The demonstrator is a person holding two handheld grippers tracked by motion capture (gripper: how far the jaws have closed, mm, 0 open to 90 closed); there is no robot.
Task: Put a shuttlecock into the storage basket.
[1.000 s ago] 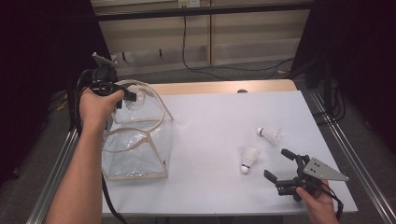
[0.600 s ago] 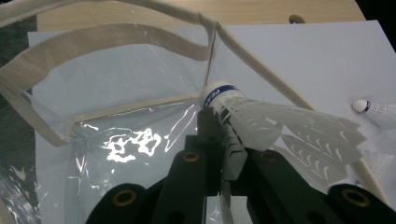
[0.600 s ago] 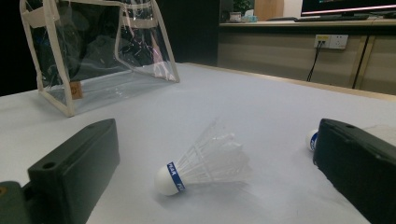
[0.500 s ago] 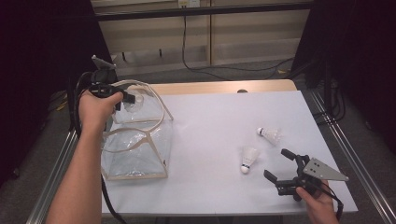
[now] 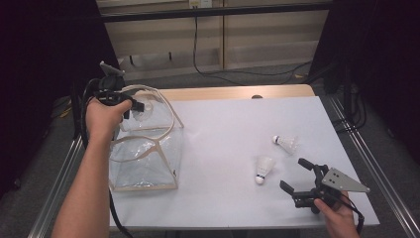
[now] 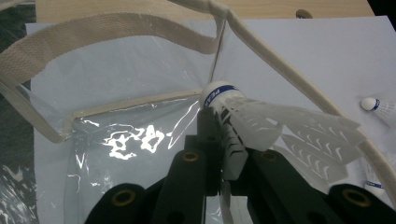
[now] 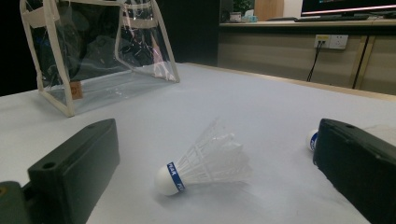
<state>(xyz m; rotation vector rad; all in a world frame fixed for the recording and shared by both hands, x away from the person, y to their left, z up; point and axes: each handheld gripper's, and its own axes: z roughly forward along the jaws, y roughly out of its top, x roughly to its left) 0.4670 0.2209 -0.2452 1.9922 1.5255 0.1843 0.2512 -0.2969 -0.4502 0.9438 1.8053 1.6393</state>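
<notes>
**Shuttlecock held over the clear bag, two more on the table**

Your left gripper (image 6: 223, 154) was pinched on a white shuttlecock (image 6: 261, 126); the jaws pressed on its skirt close behind the cork, which carried a blue band and pointed away from the camera. You held it above the open mouth of the clear bag (image 5: 148, 158), inside the loop of its cream strap (image 6: 70, 37). The bag stood on the left part of the white table (image 5: 233, 129), its transparent walls edged in cream trim. Through the plastic you could see the table sheet; whether anything lay inside could not be told.

Your right gripper (image 5: 302, 178) rested low near the table's front right corner, jaws spread wide, nothing between the pads. A second shuttlecock (image 7: 201, 163) lay on its side just ahead of those jaws, cork toward you. A third shuttlecock (image 5: 286, 143) lay a little farther back, apart from the second. Both sat well clear of the bag.
</notes>
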